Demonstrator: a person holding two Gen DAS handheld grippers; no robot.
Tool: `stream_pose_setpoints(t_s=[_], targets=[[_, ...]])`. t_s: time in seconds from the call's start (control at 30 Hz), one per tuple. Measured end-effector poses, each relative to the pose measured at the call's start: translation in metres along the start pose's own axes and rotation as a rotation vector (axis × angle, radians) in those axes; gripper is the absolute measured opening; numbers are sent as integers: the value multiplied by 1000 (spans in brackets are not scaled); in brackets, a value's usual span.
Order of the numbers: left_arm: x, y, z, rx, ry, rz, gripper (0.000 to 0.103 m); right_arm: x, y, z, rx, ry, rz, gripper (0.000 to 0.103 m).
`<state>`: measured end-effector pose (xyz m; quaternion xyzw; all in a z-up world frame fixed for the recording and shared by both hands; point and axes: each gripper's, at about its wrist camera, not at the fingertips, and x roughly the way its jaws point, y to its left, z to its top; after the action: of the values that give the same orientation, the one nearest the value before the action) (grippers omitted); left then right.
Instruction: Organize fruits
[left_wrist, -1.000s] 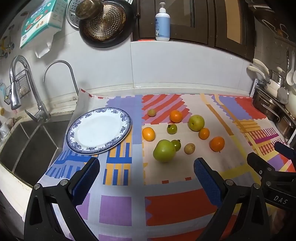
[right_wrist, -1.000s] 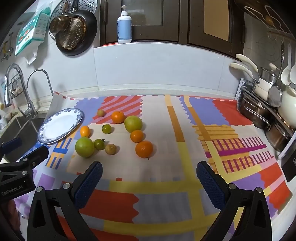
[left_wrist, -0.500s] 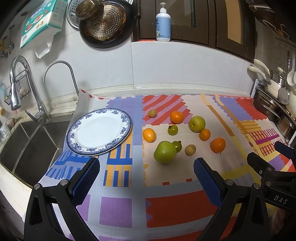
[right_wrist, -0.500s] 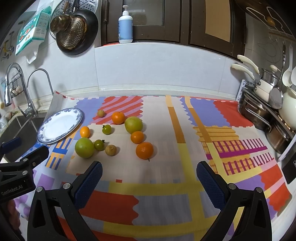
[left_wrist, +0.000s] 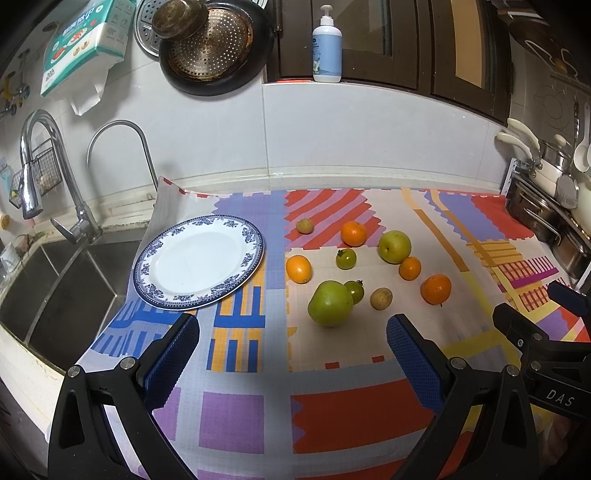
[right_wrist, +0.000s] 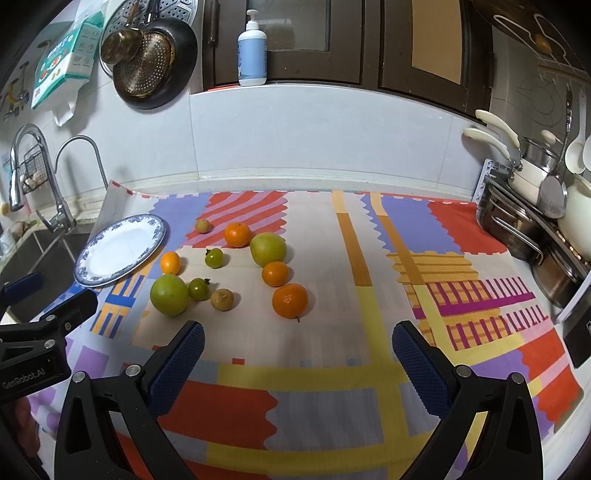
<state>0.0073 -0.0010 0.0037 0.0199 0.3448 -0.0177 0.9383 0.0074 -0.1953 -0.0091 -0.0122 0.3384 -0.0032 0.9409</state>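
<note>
Nine loose fruits sit clustered near the middle of a table covered by a bright patchwork-patterned cloth (left_wrist: 236, 417), none of them on the white round plate with a blue floral rim (left_wrist: 199, 260) that lies just to their left, beside the steel sink (left_wrist: 55, 284). Nearest the camera, a large green apple-like fruit (left_wrist: 330, 302) touches a small green tomato (left_wrist: 355, 291), with a small tan round fruit (left_wrist: 381, 298) just beside them. Around these lie a glossy orange citrus (left_wrist: 298, 268) closest to the plate, a second small green tomato (left_wrist: 346, 258), a yellow-green pear-like fruit (left_wrist: 394, 246), three further oranges (left_wrist: 354, 233) (left_wrist: 410, 268) (left_wrist: 436, 289), and a second small tan fruit (left_wrist: 305, 225) at the back. The left hand-held gripper (left_wrist: 291, 350) hovers above the cloth in front of the fruit, its blue-padded fingers (left_wrist: 171, 360) spread wide and holding nothing. The right hand-held gripper (right_wrist: 297, 354) hangs likewise to the right of the cluster, fingers wide apart and empty. A blue-and-white pump bottle (left_wrist: 327, 46) stands on the ledge above the white backsplash.
</note>
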Motion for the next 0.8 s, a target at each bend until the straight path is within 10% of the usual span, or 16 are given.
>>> stream_pose_setpoints(t_s=[0.8], targets=[[-1, 0, -1, -2, -4, -3, 103, 0, 3, 0, -9, 2, 4, 102]])
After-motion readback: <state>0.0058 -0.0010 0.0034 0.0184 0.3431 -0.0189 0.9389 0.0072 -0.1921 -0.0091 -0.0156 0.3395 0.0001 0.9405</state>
